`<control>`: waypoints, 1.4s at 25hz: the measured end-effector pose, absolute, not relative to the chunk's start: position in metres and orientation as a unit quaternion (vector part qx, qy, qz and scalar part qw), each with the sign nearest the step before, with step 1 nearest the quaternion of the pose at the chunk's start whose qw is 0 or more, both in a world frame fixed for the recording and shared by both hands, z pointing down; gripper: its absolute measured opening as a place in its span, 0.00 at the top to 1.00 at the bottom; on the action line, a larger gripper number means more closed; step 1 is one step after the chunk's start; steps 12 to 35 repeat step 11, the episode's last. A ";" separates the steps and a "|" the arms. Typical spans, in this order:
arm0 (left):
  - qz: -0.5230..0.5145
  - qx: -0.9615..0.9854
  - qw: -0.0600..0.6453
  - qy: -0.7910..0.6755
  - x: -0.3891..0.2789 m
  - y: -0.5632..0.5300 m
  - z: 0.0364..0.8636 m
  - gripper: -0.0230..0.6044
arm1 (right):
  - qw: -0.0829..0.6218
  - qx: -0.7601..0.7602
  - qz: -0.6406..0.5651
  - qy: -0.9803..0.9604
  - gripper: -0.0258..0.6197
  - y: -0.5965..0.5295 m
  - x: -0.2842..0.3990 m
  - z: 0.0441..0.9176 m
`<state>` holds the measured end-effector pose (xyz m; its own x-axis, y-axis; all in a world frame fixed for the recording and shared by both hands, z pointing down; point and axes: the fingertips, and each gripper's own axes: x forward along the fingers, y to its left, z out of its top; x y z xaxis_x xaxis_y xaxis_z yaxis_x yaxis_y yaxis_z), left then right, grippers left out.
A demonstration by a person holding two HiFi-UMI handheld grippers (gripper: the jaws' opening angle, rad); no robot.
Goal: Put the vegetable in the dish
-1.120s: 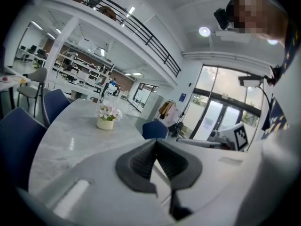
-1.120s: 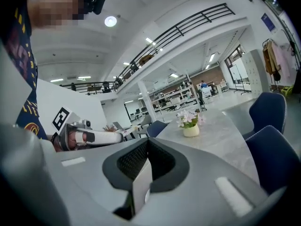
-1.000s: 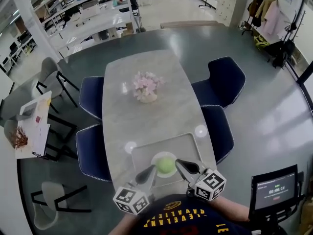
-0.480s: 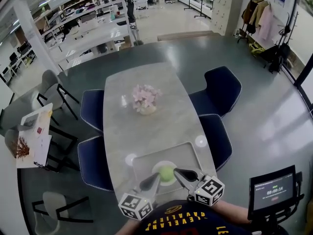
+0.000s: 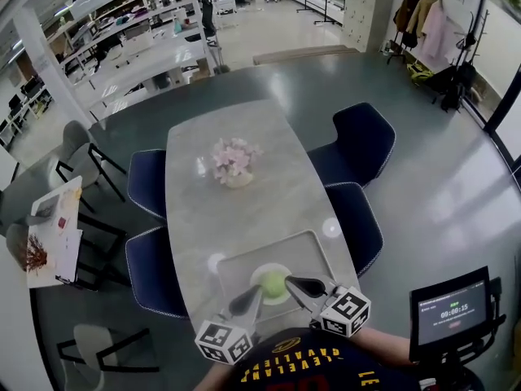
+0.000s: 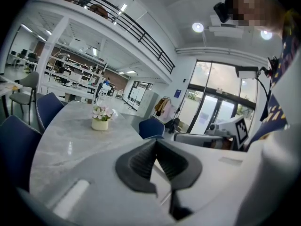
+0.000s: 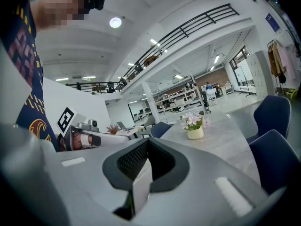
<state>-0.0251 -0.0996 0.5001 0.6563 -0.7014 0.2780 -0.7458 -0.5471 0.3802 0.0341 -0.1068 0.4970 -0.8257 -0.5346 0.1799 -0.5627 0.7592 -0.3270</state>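
A round green vegetable (image 5: 273, 283) lies in a small white dish (image 5: 258, 276) on a grey tray (image 5: 313, 255) at the near end of the table. My left gripper (image 5: 252, 292) sits just left of the dish, its jaws shut and empty. Just right of the dish, my right gripper (image 5: 291, 282) is also shut on nothing. In the left gripper view the left gripper (image 6: 155, 142) has its pads meeting, with the right gripper's marker cube (image 6: 239, 129) beyond. The right gripper (image 7: 147, 142) shows closed pads in its own view. Neither gripper view shows the dish.
A pot of pink flowers (image 5: 234, 163) stands mid-table. Two small white discs (image 5: 215, 261) (image 5: 330, 227) lie beside the tray. Dark blue chairs (image 5: 364, 141) line both long sides. A screen on a stand (image 5: 452, 312) is at my right.
The head view has shifted slightly. Both grippers and the vegetable keep their places beside and in the dish.
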 end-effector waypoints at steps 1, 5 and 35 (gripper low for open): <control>0.046 0.877 0.238 -0.414 -0.026 -0.100 0.501 0.96 | 0.039 0.292 0.186 -0.937 0.95 -0.108 0.034 0.497; 0.044 0.875 0.234 -0.421 -0.028 -0.104 0.501 0.96 | 0.039 0.290 0.181 -0.939 0.95 -0.112 0.035 0.499; 0.027 0.873 0.212 -0.439 -0.029 -0.133 0.499 0.96 | 0.034 0.275 0.151 -0.949 0.95 -0.141 0.034 0.494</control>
